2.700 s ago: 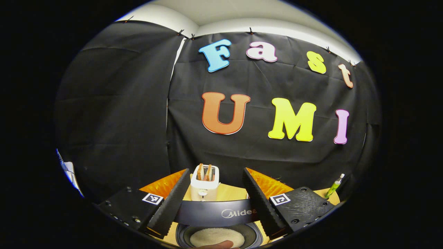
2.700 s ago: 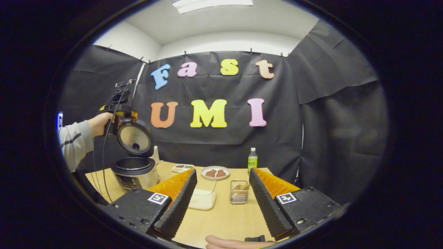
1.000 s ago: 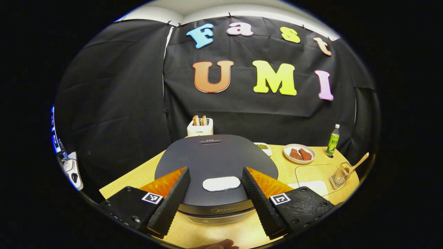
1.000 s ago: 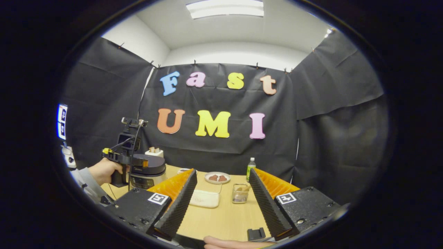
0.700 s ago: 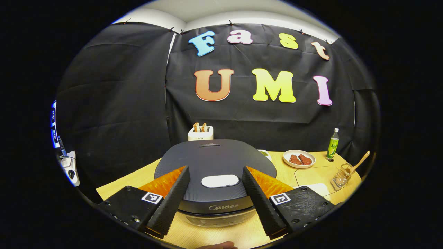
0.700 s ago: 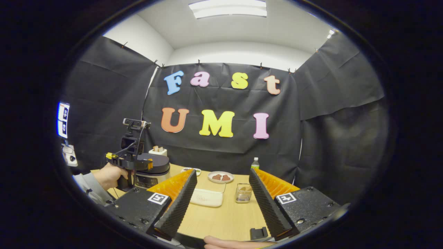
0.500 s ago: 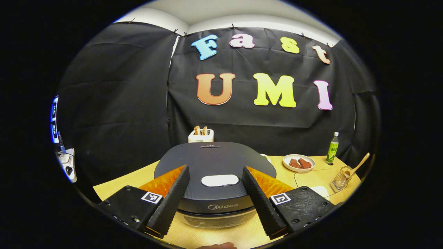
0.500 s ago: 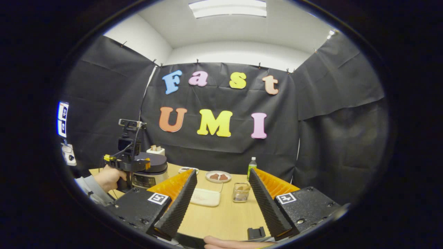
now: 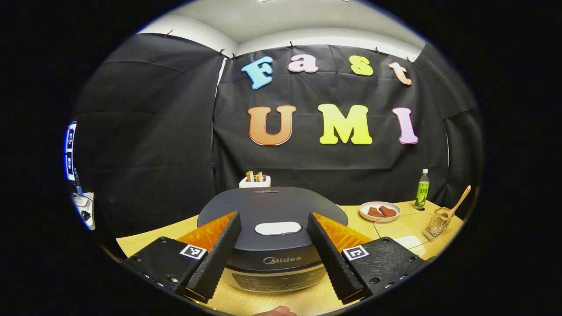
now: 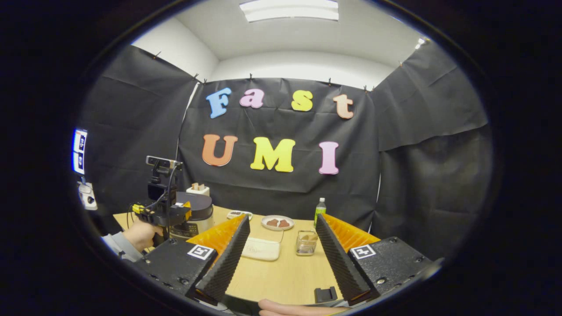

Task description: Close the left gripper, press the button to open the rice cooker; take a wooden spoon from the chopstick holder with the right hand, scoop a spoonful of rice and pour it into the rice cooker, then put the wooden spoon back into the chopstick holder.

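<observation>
Lid down, the dark round rice cooker (image 9: 272, 232) sits on the wooden desk (image 9: 395, 226) before the left gripper (image 9: 274, 252), wide apart and empty; right gripper (image 10: 281, 259) likewise gapes empty, wooden spoon (image 9: 456, 205) resting in the wire chopstick holder (image 9: 437, 223).

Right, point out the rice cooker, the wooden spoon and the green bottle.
rice cooker (image 9: 272, 206): left gripper view, on the closed dark lid.
wooden spoon (image 9: 460, 199): left gripper view, on the handle sticking up from the holder.
green bottle (image 9: 422, 191): left gripper view, on the labelled body.
</observation>
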`<state>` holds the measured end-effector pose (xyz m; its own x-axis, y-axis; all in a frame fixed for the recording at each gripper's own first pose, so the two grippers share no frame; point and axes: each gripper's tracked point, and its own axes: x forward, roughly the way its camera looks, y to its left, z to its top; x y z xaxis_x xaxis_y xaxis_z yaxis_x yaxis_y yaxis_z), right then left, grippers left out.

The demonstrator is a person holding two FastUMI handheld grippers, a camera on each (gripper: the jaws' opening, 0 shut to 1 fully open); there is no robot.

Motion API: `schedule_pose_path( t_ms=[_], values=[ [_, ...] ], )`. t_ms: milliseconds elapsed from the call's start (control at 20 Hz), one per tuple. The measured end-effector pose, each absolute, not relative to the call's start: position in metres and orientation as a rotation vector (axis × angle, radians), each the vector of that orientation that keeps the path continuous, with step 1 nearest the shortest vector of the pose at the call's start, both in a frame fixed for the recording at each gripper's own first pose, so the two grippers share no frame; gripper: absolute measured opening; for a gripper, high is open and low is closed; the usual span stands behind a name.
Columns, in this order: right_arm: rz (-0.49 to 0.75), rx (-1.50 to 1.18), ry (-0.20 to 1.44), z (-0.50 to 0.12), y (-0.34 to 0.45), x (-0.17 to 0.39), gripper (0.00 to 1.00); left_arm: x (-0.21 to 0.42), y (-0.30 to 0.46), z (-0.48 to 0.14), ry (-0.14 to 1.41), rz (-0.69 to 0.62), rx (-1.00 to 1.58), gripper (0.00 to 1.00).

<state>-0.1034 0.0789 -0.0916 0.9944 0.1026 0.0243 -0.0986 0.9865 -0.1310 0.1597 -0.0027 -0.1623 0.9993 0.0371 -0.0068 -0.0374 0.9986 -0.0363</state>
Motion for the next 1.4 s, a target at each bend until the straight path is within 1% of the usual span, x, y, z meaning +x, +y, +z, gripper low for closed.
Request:
schedule_pose_path(
  t_ms=[100, 150, 200, 250, 500, 550, 600, 650, 850, 1050, 1100, 1400],
  values=[
    [0.094, -0.120, -0.031, -0.092, 0.077, -0.101, 0.99, 0.150, -0.008, -0.159, 0.049, -0.008, -0.028, 0.96],
    [0.089, -0.113, -0.026, -0.094, 0.075, -0.099, 0.98, 0.145, -0.001, -0.155, 0.067, -0.005, -0.038, 1.00],
    [0.083, -0.104, -0.021, -0.095, 0.074, -0.096, 0.98, 0.139, 0.005, -0.155, 0.093, 0.005, -0.055, 0.96],
    [0.077, -0.096, -0.013, -0.098, 0.072, -0.094, 0.96, 0.131, 0.009, -0.155, 0.113, 0.005, -0.073, 0.96],
    [0.063, -0.084, 0.006, -0.103, 0.064, -0.084, 0.99, 0.088, 0.003, -0.142, 0.152, -0.054, -0.101, 0.95],
    [0.042, -0.083, 0.002, -0.103, 0.056, -0.080, 0.96, 0.079, 0.005, -0.140, 0.156, -0.050, -0.087, 0.95],
    [0.023, -0.078, -0.001, -0.103, 0.051, -0.077, 0.96, 0.069, 0.003, -0.136, 0.154, -0.052, -0.071, 0.94],
    [0.012, -0.068, 0.003, -0.103, 0.047, -0.075, 0.99, 0.057, 0.000, -0.130, 0.143, -0.059, -0.056, 0.94],
    [-0.017, -0.062, 0.026, -0.108, 0.035, -0.066, 0.98, 0.010, -0.029, -0.108, 0.094, -0.142, -0.016, 0.95],
    [-0.046, -0.061, 0.012, -0.104, 0.024, -0.066, 0.96, -0.031, -0.040, -0.089, 0.026, -0.167, -0.012, 0.94],
    [-0.049, -0.062, 0.008, -0.103, 0.024, -0.067, 0.98, -0.039, -0.041, -0.089, 0.019, -0.171, -0.014, 0.93],
    [-0.028, -0.054, 0.004, -0.100, 0.032, -0.071, 0.96, -0.087, -0.052, -0.090, -0.024, -0.193, 0.021, 0.93]
  ],
)
